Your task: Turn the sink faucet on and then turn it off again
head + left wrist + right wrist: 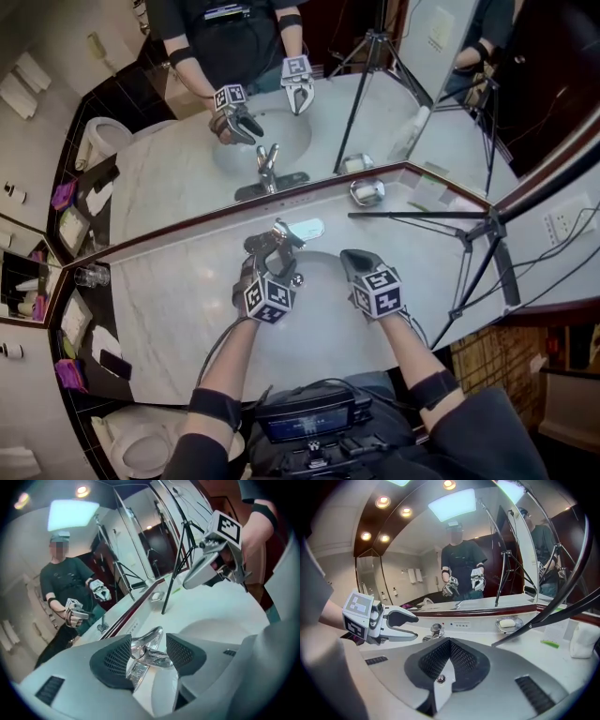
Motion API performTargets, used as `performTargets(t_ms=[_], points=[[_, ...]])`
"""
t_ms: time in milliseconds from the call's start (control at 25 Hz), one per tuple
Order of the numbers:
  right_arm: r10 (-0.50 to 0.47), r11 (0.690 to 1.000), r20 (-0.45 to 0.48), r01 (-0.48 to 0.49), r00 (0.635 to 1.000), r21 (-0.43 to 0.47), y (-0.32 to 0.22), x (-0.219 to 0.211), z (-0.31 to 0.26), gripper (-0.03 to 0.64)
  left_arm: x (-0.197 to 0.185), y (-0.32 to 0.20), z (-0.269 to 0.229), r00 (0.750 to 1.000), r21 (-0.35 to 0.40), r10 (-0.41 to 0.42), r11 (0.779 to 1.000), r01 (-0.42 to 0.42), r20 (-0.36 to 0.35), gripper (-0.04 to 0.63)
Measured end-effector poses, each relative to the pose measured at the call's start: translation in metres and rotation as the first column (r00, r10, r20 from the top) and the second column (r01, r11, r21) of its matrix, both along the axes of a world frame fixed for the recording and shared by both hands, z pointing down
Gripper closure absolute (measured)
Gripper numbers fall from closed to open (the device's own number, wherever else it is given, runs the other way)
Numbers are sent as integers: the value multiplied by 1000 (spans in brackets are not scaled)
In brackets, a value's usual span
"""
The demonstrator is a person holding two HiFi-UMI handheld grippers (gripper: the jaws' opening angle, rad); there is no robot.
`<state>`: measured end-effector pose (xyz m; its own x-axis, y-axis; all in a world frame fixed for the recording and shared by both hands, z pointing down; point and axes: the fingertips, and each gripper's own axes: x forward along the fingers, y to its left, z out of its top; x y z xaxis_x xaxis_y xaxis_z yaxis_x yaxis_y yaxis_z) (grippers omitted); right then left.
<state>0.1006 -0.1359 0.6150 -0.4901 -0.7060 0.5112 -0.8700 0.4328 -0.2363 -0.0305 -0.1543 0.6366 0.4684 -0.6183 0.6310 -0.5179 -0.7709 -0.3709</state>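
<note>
Astride the faucet [151, 638], left hand-held gripper [149, 655] stands open.

Chrome faucet [150, 651]; white veined counter [178, 300]; grey left gripper [274, 246], black mesh pads [116, 660]; black-white patterned cube [269, 298]; dark-red mirror trim [187, 232].

Faucet [296, 229] behind sink [323, 274], soap dish [367, 192] right

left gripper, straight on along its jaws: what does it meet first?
The faucet lever. It stands in line between the left gripper's open jaws, close ahead and seemingly not gripped yet, though depth is hard to judge.
</note>
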Motion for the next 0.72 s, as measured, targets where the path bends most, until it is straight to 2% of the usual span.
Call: performTargets(t_ms=[160, 280, 480, 720], points=[[15, 1000, -1, -15, 1000, -7, -2, 8, 4, 597, 11, -11, 18, 984, 63, 80, 994, -91, 158, 365], [20, 1000, -2, -20, 1000, -14, -4, 11, 7, 597, 19, -16, 30, 965, 85, 124, 986, -147, 231, 365], [25, 999, -4, -25, 1000, -23, -7, 14, 11, 597, 34, -20, 39, 944, 103, 163, 975, -199, 286, 365], [40, 999, -6, -40, 999, -28, -8, 21, 13, 597, 38, -31, 54, 941, 90, 160, 977, -194, 297, 367]])
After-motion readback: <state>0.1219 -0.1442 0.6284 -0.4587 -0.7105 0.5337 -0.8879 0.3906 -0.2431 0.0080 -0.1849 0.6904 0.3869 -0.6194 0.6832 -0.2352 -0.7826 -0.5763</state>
